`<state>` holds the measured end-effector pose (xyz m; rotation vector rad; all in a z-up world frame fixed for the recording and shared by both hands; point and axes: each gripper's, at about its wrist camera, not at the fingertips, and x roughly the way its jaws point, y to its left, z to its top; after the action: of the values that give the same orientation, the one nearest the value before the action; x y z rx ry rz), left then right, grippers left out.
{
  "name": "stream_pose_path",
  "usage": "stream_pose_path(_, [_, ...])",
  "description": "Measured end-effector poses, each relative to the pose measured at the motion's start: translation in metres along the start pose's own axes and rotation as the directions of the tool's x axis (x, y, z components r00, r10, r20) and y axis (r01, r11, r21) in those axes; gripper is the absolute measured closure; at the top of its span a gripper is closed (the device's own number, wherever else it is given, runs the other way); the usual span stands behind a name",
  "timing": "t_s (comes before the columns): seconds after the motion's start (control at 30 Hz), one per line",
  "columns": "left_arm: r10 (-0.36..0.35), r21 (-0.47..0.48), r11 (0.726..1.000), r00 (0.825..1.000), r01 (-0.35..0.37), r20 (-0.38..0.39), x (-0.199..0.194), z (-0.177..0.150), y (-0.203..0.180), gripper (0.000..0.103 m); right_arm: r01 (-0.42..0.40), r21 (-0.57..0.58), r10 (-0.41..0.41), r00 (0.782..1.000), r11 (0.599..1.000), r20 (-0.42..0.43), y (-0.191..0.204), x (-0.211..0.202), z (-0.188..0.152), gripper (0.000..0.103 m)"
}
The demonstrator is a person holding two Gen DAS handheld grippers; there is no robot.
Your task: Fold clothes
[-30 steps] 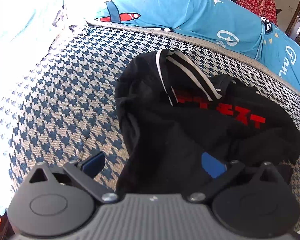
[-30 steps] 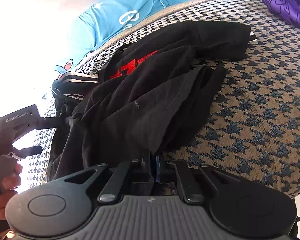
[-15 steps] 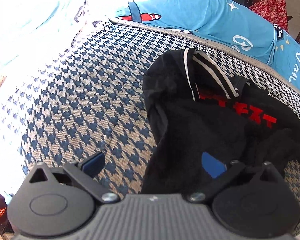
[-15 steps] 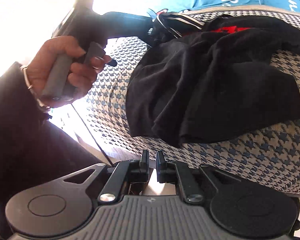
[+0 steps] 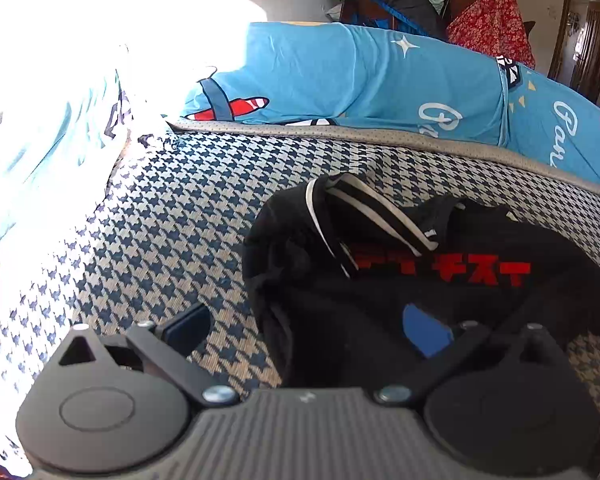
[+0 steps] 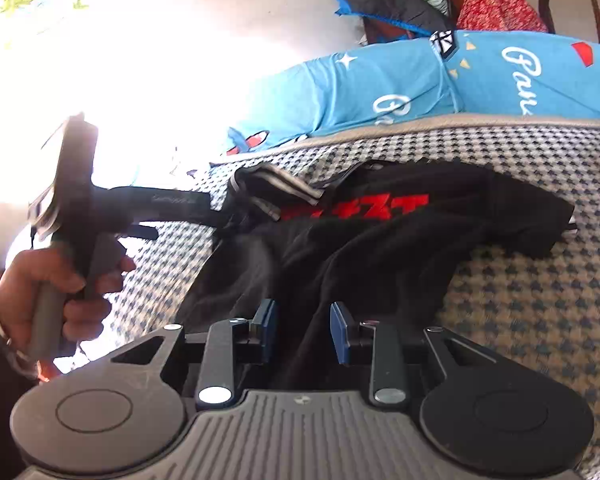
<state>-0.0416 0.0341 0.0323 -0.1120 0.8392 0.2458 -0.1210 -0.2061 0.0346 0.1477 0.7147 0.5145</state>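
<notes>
Your shirt (image 5: 420,280) lies crumpled on the bed (image 5: 160,240), no fold made yet. Your left gripper (image 5: 308,326) gapes wide over its edge, gripping nothing. Your right gripper (image 6: 303,330) is opening, cloth between its pads, unpinched.

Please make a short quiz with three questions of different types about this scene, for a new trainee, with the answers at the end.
1. True or false: the black T-shirt lies flat and neatly folded on the houndstooth mat.
2. Multiple choice: what colour is the lettering printed on the T-shirt? A) white B) red C) yellow
3. Short answer: what is between the fingers of the right gripper while its jaws are opening?

Key
1. False: it lies crumpled in a heap.
2. B
3. Nothing is gripped. The pads stand apart, with the black cloth lying beyond them; whether cloth reaches between them cannot be told.
</notes>
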Motion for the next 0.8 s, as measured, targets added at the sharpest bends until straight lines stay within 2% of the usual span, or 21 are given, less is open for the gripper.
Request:
stream_pose_path(0.07, [0.05, 0.017, 0.999, 0.999, -0.049, -0.018, 0.016, 0.005, -0.002, 0.0, 0.022, 0.045, -0.024, 0.999, 0.999, 0.028, -0.016, 0.011, 0.013, 0.073])
stream_pose_path(0.17, [0.121, -0.014, 0.992, 0.992, -0.122, -0.035, 0.037, 0.011, 0.005, 0.0, 0.076, 0.116, -0.083, 0.995, 0.99, 0.058, -0.041, 0.03, 0.033, 0.073])
stream_pose_path(0.27, [0.154, -0.073, 0.985, 0.987, -0.157, -0.046, 0.049, 0.016, 0.017, 0.0, 0.135, 0.157, -0.149, 0.986, 0.978, 0.08, -0.062, 0.045, 0.051, 0.073])
stream_pose_path(0.33, [0.169, -0.099, 0.98, 0.984, -0.174, -0.058, 0.057, 0.019, 0.02, 0.0, 0.146, 0.184, -0.168, 0.98, 0.972, 0.107, -0.077, 0.056, 0.064, 0.073])
stream_pose_path(0.47, [0.167, -0.136, 0.975, 0.982, -0.178, -0.087, 0.07, 0.024, 0.018, 0.0, 0.165, 0.214, -0.202, 0.965, 0.963, 0.165, -0.1, 0.076, 0.086, 0.072])
stream_pose_path(0.63, [0.135, -0.105, 0.984, 0.986, -0.146, -0.099, 0.08, 0.026, -0.003, 0.0, 0.165, 0.24, -0.207, 0.964, 0.957, 0.166, -0.113, 0.111, 0.104, 0.072])
stream_pose_path(0.8, [0.093, -0.101, 0.989, 0.988, -0.106, -0.125, 0.09, 0.028, -0.017, 0.0, 0.183, 0.201, -0.213, 0.967, 0.963, 0.139, -0.118, 0.141, 0.112, 0.072])
